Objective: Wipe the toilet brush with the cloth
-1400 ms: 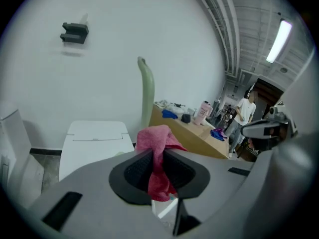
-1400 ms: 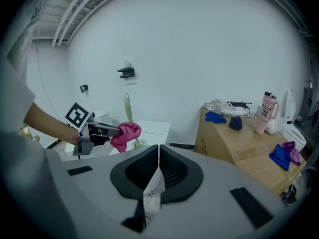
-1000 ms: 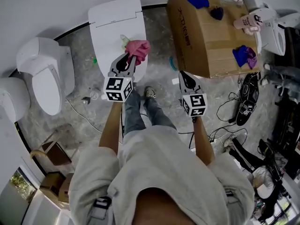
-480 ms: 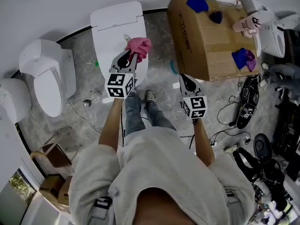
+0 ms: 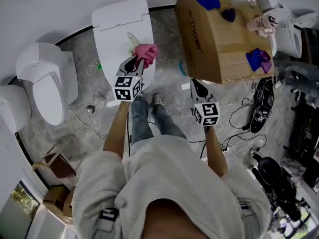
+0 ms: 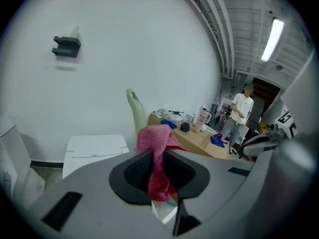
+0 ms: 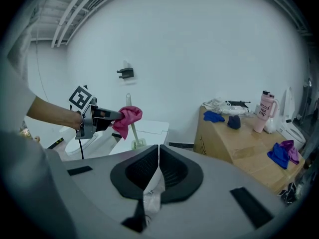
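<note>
My left gripper [image 5: 138, 62] is shut on a pink cloth [image 5: 145, 52], held over the white toilet lid [image 5: 117, 21]. In the left gripper view the cloth [image 6: 156, 143] bunches between the jaws, right against the pale green toilet brush handle [image 6: 135, 110] that stands upright behind it. The right gripper view shows the cloth [image 7: 127, 118] pressed to the brush handle [image 7: 130, 118], with the brush base [image 7: 138, 144] on the lid. My right gripper [image 5: 196, 85] hangs to the right over the floor, jaws shut with nothing between them.
A large cardboard box [image 5: 219, 39] at the right carries blue cloths [image 5: 208, 0] and a pink cup [image 5: 260, 23]. Two more white toilets [image 5: 47, 83] stand at the left. Cables and black gear [image 5: 261, 108] litter the floor at the right. A person [image 6: 240, 111] stands far off.
The left gripper with the pink cloth has shifted slightly along the brush handle; the head view has wobbled a little. The right gripper has stayed in place.
</note>
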### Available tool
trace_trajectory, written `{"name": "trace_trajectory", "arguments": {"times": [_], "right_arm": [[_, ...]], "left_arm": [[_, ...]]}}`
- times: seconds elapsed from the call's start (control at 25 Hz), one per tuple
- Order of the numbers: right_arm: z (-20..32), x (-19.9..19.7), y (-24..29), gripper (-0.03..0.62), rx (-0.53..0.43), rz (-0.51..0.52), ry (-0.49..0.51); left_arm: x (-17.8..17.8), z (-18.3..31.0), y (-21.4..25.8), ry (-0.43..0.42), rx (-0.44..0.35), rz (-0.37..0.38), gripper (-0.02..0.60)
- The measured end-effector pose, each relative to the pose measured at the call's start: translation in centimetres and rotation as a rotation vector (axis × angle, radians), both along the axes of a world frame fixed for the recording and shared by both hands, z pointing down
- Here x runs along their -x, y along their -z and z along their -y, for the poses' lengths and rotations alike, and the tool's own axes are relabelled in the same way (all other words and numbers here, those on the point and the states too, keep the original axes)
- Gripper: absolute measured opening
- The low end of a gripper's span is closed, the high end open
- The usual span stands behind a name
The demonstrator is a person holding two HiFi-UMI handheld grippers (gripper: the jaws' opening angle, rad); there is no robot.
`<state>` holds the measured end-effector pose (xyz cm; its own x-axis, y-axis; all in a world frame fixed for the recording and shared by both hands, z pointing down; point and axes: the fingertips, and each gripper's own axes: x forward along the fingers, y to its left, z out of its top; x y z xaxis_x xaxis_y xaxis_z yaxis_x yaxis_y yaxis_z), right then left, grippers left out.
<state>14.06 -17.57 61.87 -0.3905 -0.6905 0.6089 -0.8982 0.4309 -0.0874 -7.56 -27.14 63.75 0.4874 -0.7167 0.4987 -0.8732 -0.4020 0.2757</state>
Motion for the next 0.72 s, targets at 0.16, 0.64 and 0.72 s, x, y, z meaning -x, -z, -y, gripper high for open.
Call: {"name": "trace_trajectory", "arguments": {"times": [0.16, 0.64, 0.72], "right_arm": [[0.1, -0.2, -0.3, 0.032, 0.011, -0.007, -0.008], [-0.4, -1.4, -0.9, 0.032, 0.034, -0.028, -0.020], [-0.6, -1.2, -1.0, 0.032, 0.035, -0.026, -0.019]], "left_arm": [[-0.2, -0.1, -2.2, -0.020, 0.042, 0.006, 0.072], [0.0, -1.1, -9.7, -0.018, 0.195, 0.037, 0.072], [0.0, -1.2, -10.4, -0.015, 0.210, 0.039, 0.072]]}}
